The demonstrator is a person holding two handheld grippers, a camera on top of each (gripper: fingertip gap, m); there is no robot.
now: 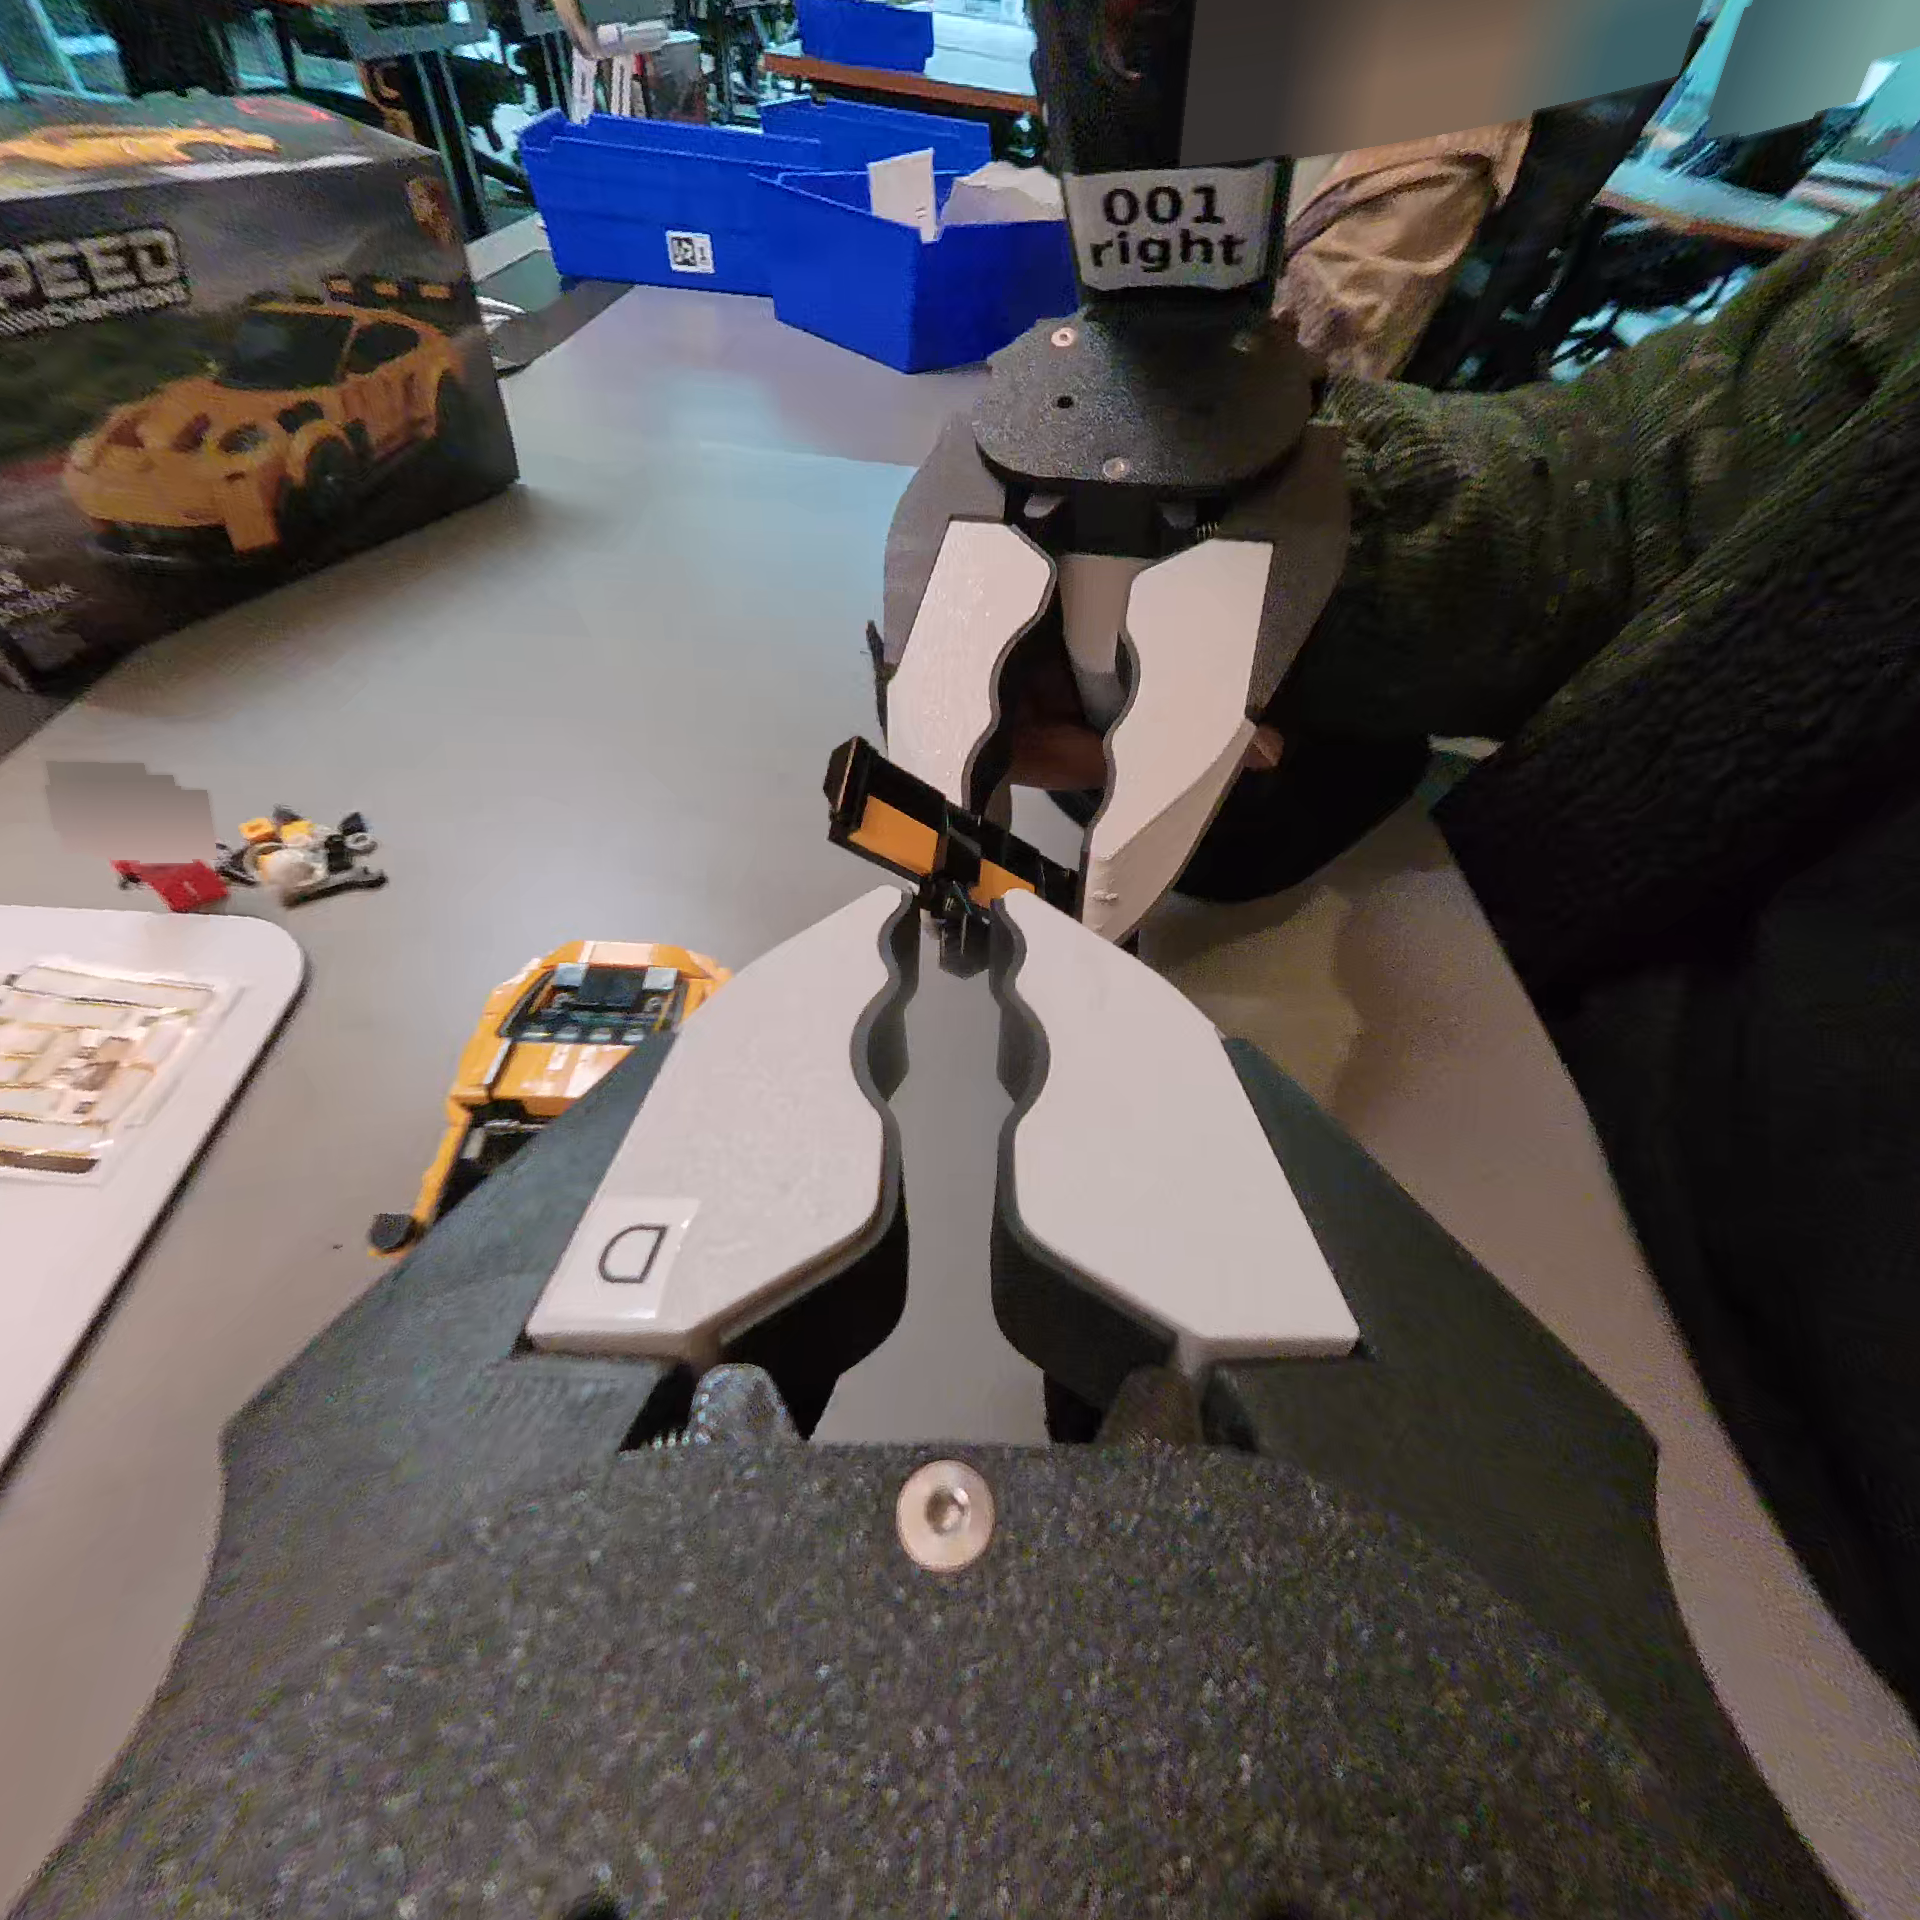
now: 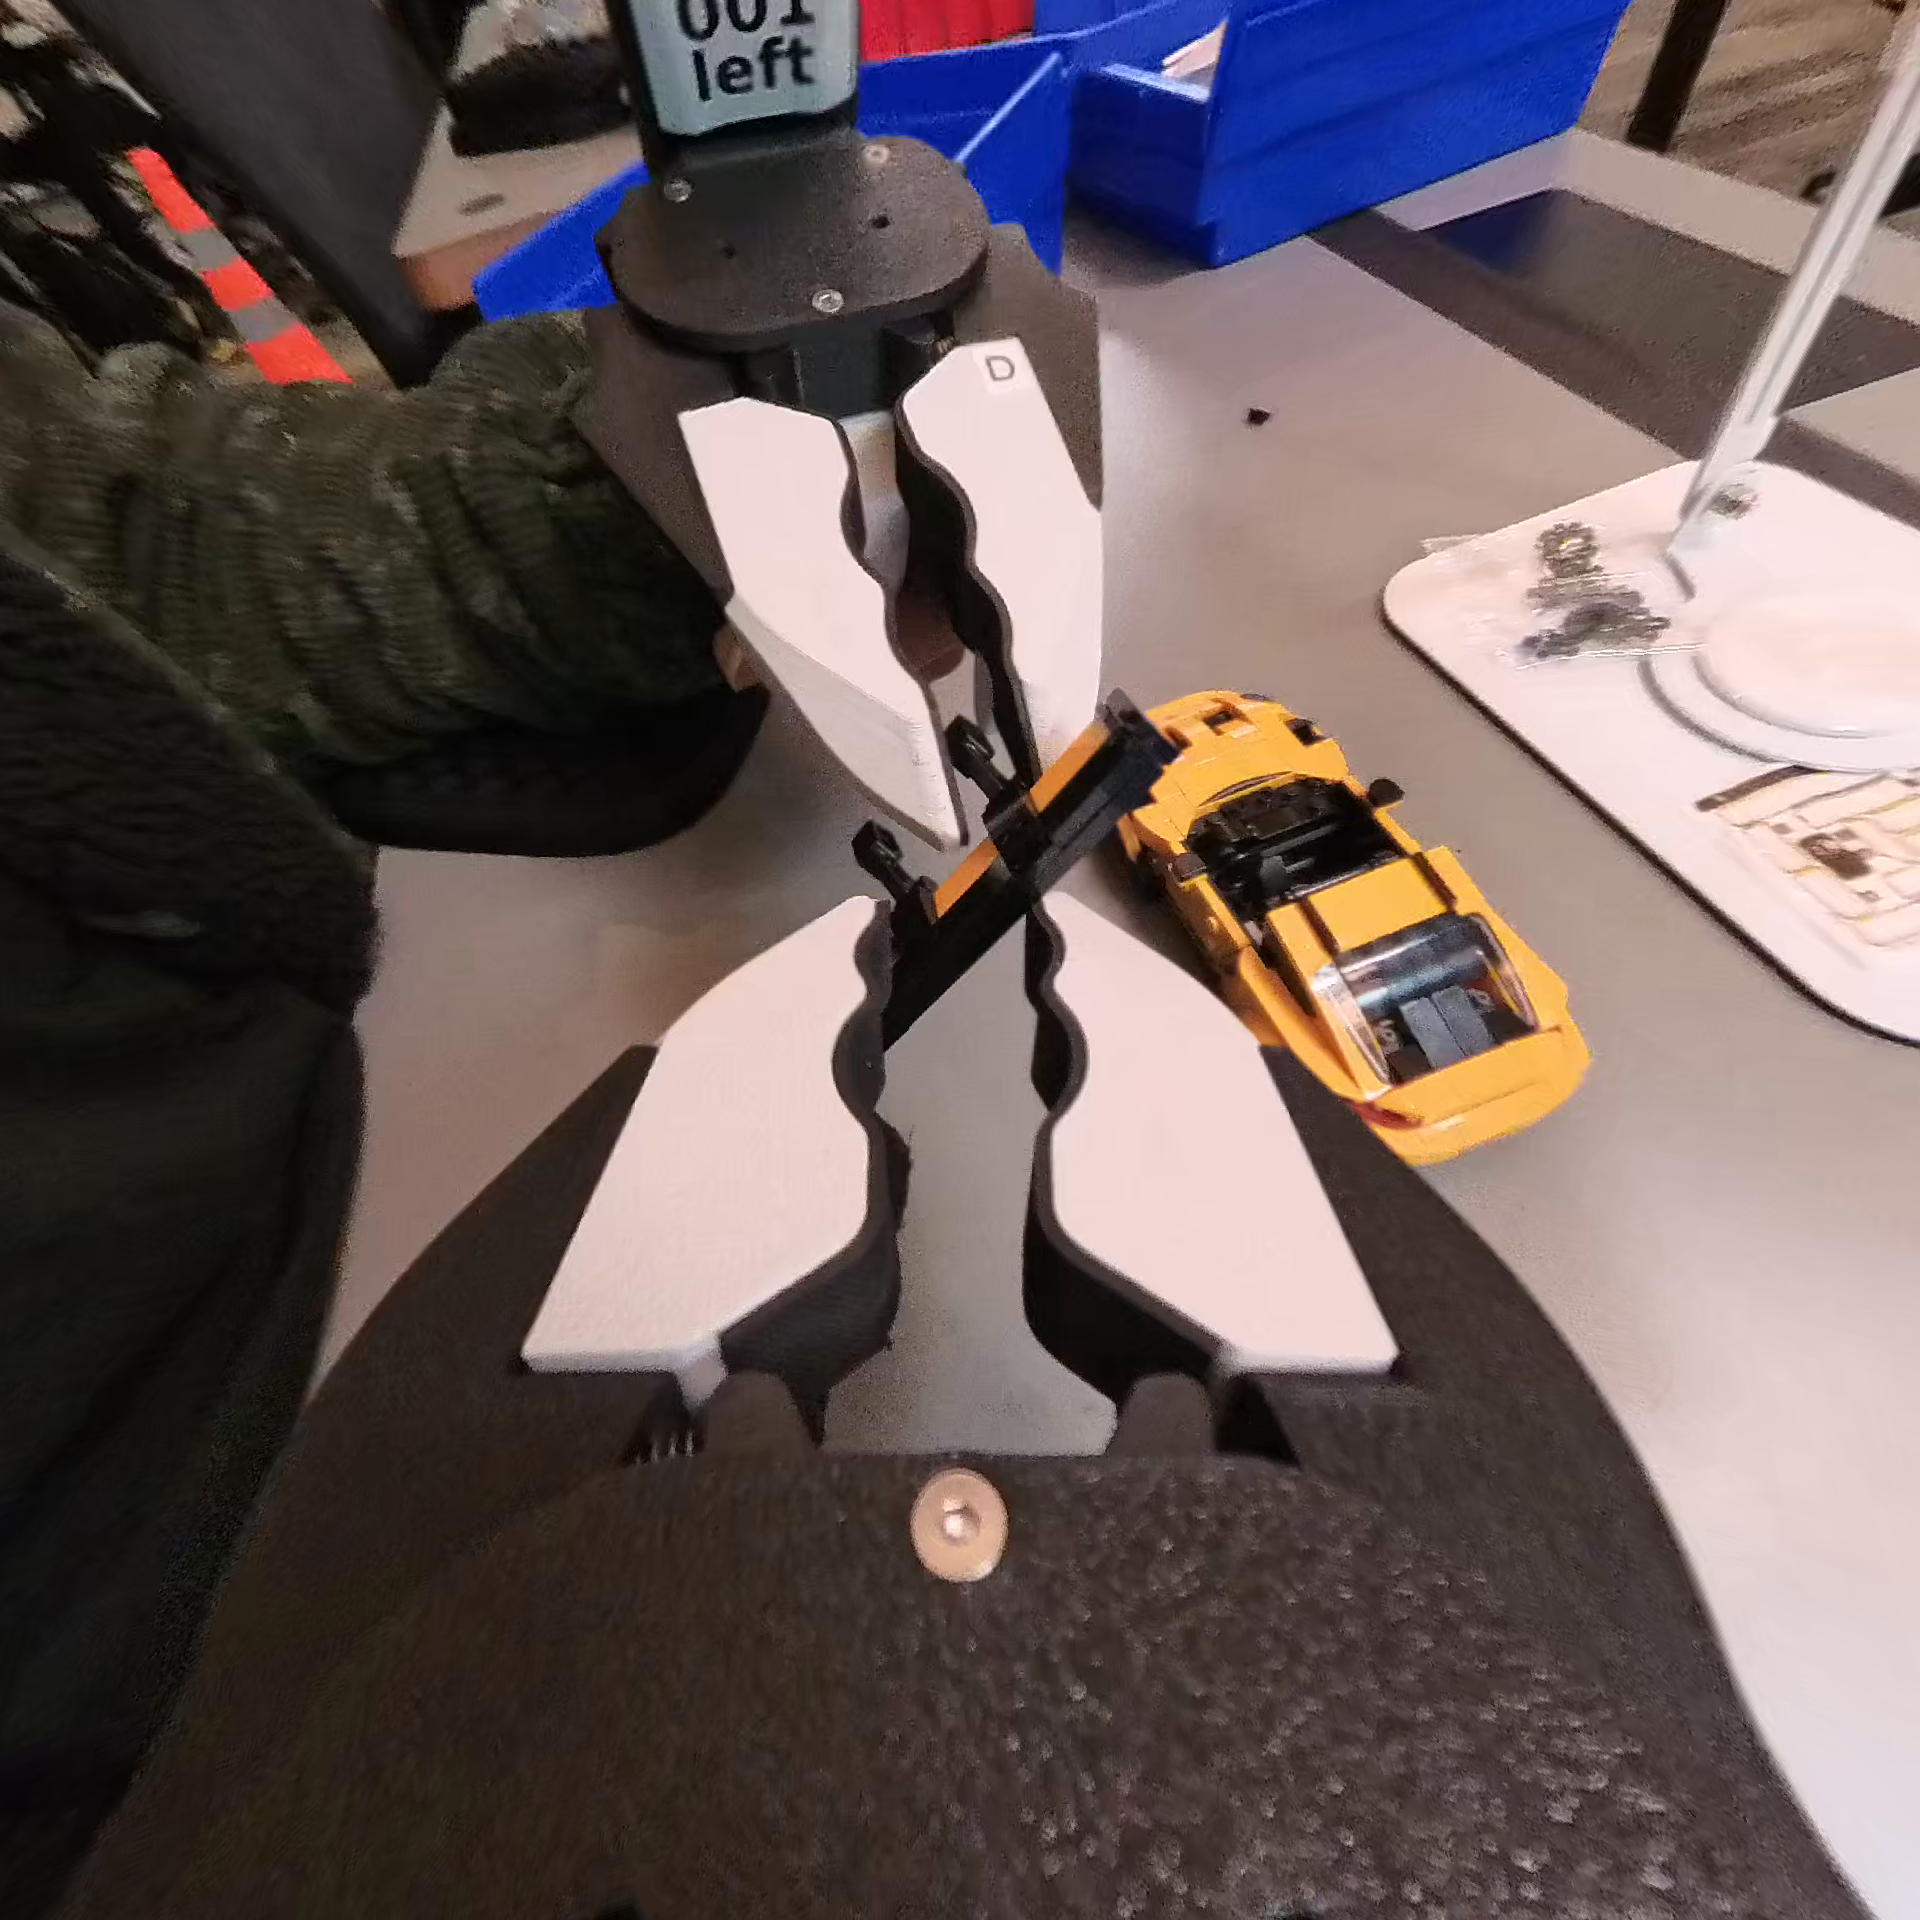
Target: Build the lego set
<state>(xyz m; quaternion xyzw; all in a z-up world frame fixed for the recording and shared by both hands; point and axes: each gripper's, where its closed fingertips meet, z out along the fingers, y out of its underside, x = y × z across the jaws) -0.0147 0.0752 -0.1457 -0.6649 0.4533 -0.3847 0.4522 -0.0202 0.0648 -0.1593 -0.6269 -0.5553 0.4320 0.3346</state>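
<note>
Left claw (image 1: 958, 909) pinches black-and-yellow wing piece (image 1: 940, 823) mid-frame; right claw (image 2: 961, 914) grips its other end. Yellow car (image 2: 1351, 914) on table (image 2: 1558, 1299), centre right.

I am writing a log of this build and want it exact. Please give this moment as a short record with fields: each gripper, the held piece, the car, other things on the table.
left gripper: shut on a small black clip under the wing piece
right gripper: shut on the wing piece
wing piece: black and yellow bar, held above the table between both grippers
car: yellow, partly built, standing on the grey table
loose parts: small pile beyond the car
set box: far left
blue bins: far edge
</note>
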